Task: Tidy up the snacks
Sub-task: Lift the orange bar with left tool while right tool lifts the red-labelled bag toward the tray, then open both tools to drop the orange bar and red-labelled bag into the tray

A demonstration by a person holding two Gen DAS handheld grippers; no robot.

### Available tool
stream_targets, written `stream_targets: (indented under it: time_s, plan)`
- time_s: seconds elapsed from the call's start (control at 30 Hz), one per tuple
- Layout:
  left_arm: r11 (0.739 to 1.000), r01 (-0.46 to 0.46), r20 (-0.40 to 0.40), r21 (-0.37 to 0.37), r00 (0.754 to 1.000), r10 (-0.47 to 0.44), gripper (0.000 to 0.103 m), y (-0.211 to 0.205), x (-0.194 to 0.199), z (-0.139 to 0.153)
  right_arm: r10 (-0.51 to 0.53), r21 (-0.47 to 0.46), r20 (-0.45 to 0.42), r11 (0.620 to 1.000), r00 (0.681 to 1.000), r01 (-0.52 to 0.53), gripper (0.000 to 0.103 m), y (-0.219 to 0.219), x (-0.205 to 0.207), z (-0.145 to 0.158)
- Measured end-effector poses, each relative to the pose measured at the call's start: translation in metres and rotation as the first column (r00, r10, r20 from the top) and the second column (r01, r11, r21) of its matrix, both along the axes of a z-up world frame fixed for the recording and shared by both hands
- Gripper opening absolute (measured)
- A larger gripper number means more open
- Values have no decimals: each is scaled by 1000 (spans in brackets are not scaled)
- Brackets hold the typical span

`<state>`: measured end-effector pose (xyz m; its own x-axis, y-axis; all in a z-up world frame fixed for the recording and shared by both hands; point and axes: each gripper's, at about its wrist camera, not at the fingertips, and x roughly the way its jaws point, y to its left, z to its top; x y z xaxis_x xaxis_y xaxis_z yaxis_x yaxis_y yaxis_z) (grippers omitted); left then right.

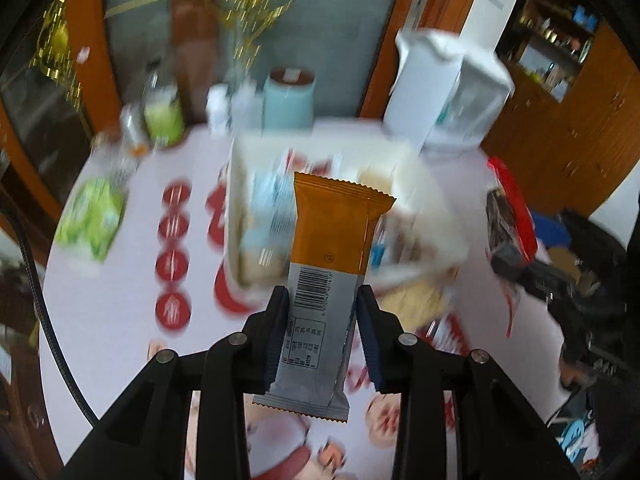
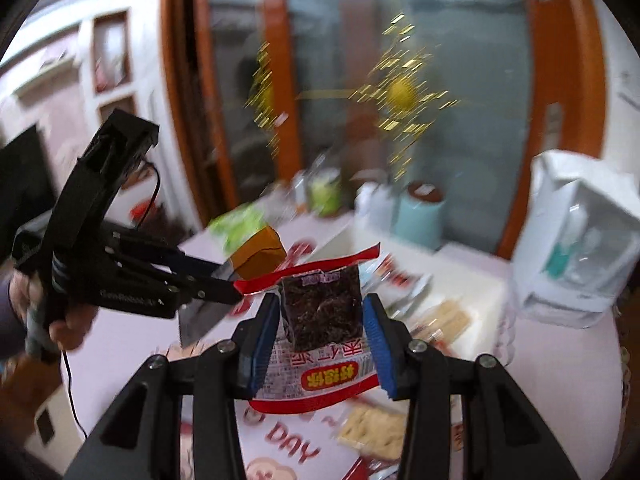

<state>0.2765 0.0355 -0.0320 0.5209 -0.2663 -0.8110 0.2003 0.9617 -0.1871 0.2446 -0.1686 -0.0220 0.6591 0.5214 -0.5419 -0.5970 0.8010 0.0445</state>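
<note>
We hold two snack packets in the air above the tabletop (image 1: pixel 120 320), one in each hand-held gripper. Our left hand-held gripper (image 1: pixel 322 300) is clamped on an orange and silver bar packet (image 1: pixel 332 240), its blue pads pressing both long edges, barcode side facing the camera. Our right hand-held gripper (image 2: pixel 322 312) pinches a red-edged packet of dark snack (image 2: pixel 320 312) between its pads, the clear window showing the dark contents. Beyond the bar packet sits a white divided box (image 1: pixel 400 152), already holding several wrappers in blue, white and tan, though blur hides exactly which compartment holds what. Loose items remain outside it: a green packet (image 1: pixel 90 220) at the left edge of the tabletop and pale cracker packs (image 2: pixel 372 428) near the front. We judge the sorting partly done; both held packets and those strays are yet to be placed in the box.
</note>
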Motion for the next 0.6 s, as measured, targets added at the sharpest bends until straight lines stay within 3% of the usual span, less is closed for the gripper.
stream_targets:
  time_s: [0.2, 0.37, 0.47, 0.53, 0.57, 0.6]
  plan:
    - [998, -2, 92, -61, 996, 7, 33, -32, 47, 44, -154, -23, 40, 988, 987, 155, 44, -6, 33, 22]
    - [997, -12, 102, -77, 995, 19, 34, -54, 78, 47, -243, -74, 26, 967, 970, 245, 45, -10, 61, 5]
    - [996, -21, 80, -91, 996, 28, 38, -63, 92, 36, -268, -148, 24, 952, 963, 269, 45, -8, 79, -22]
    - [995, -22, 69, -93, 997, 29, 60, -67, 100, 27, -273, -182, -20, 947, 962, 265, 46, -10, 92, -43]
    - [996, -22, 63, -92, 998, 28, 88, -69, 103, 22, -276, -187, -45, 946, 960, 263, 46, -12, 96, -52]
    - [996, -39, 63, -86, 997, 44, 100, -69, 108, 18, -278, -190, -65, 946, 958, 262, 46, -15, 97, -57]
